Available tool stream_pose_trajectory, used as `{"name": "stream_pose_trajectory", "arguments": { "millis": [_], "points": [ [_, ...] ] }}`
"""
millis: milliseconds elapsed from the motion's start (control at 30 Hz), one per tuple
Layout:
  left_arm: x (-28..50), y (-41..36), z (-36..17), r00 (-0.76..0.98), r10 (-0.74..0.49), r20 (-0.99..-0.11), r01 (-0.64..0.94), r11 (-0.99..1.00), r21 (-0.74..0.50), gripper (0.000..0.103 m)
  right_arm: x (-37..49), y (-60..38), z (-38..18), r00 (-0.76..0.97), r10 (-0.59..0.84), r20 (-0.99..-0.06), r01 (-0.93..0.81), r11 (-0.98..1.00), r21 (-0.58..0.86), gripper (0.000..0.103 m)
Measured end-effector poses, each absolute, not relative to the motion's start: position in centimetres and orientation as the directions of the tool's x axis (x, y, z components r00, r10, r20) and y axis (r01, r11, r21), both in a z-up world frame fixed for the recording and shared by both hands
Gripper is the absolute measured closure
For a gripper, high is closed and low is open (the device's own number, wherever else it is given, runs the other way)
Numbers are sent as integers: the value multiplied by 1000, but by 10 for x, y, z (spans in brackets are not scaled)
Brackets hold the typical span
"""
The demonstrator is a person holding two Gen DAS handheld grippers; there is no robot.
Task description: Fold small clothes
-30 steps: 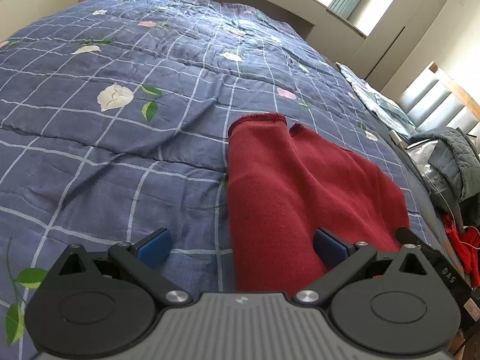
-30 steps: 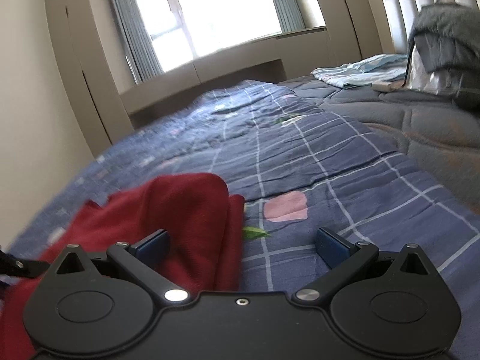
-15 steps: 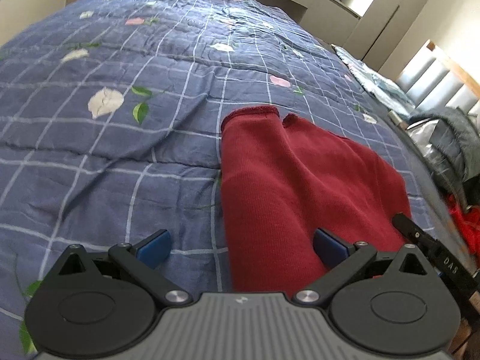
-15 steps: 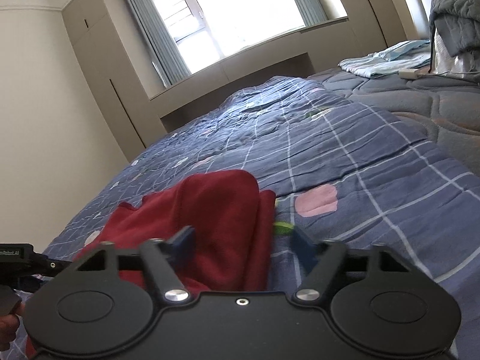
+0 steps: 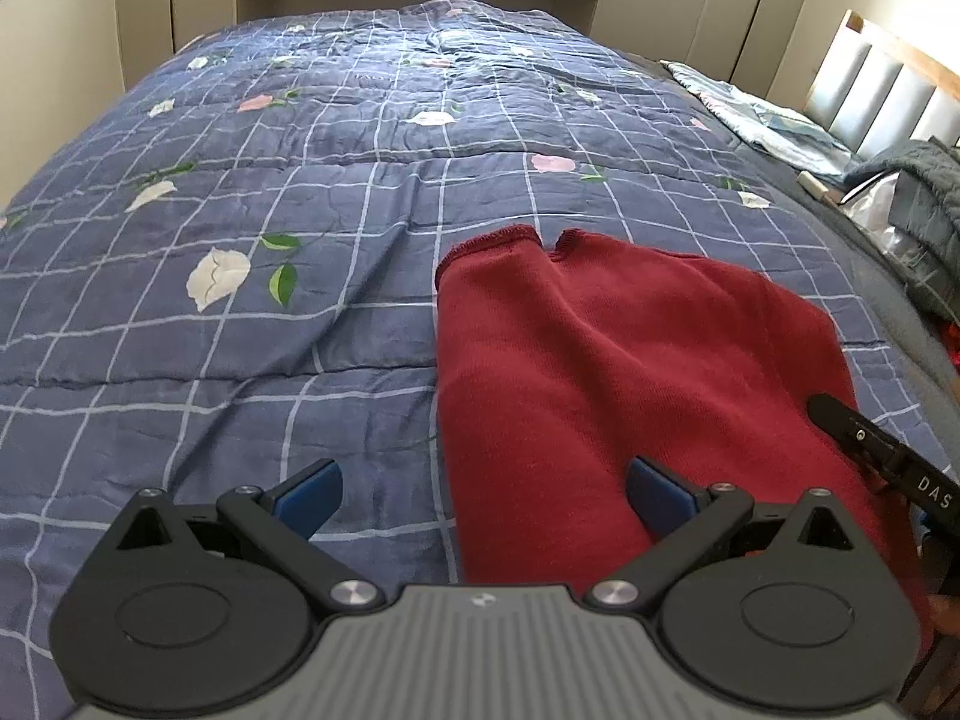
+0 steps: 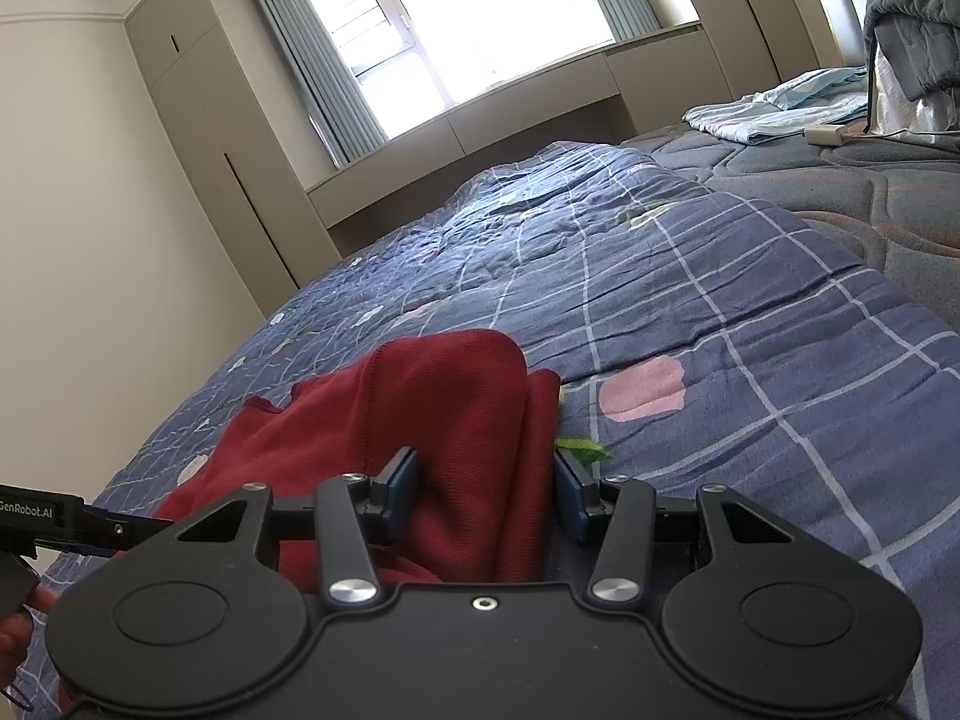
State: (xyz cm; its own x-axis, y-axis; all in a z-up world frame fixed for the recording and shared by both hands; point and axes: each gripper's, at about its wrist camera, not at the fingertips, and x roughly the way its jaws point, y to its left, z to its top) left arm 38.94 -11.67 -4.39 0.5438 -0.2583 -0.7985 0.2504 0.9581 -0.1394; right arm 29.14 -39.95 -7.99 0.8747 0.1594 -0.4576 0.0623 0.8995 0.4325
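A dark red knitted garment (image 5: 600,360) lies on the blue checked floral bedspread (image 5: 300,210), one cuffed end pointing away. My left gripper (image 5: 483,489) hovers open above its near left edge, gripping nothing. In the right wrist view the garment (image 6: 456,396) is bunched into a raised fold on the bedspread (image 6: 720,300). My right gripper (image 6: 486,480) has that fold between its blue pads, and its jaws are closing on it. The right gripper's tip (image 5: 864,438) shows at the garment's right edge. The left gripper (image 6: 90,519) reaches in from the left.
A light blue cloth (image 5: 768,120) and a grey blanket pile (image 5: 924,192) lie at the far right by the padded headboard (image 5: 870,90). A wardrobe (image 6: 210,150) and a bright window (image 6: 480,18) stand behind the bed. A hand's fingers (image 6: 18,630) show at the lower left.
The right jaws went from wide open to closed in on the red fold. The left gripper rose and rolled, so more of the bed shows; it stayed open.
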Motion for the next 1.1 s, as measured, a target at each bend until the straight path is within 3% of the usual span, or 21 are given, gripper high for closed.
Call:
{"name": "stream_pose_trajectory", "arguments": {
  "millis": [400, 533, 800, 967, 1100],
  "points": [
    [386, -128, -39, 574, -211, -791, 282, 958, -51, 1, 292, -397, -79, 874, 147, -464, 65, 910, 410, 53],
    [382, -132, -37, 588, -195, -785, 293, 956, -18, 2, 292, -389, -76, 869, 126, -478, 66, 929, 365, 59],
    [378, -130, -34, 567, -275, -776, 347, 935, -77, 25, 296, -355, -64, 848, 3, -530, 90, 985, 150, 68],
    [377, -132, -34, 556, -285, -780, 349, 933, -92, 36, 295, -349, -64, 850, -26, -527, 98, 989, 110, 71],
    [374, -138, -33, 567, -263, -780, 349, 935, -62, 38, 294, -351, -64, 855, -19, -518, 98, 987, 124, 73]
  ]
}}
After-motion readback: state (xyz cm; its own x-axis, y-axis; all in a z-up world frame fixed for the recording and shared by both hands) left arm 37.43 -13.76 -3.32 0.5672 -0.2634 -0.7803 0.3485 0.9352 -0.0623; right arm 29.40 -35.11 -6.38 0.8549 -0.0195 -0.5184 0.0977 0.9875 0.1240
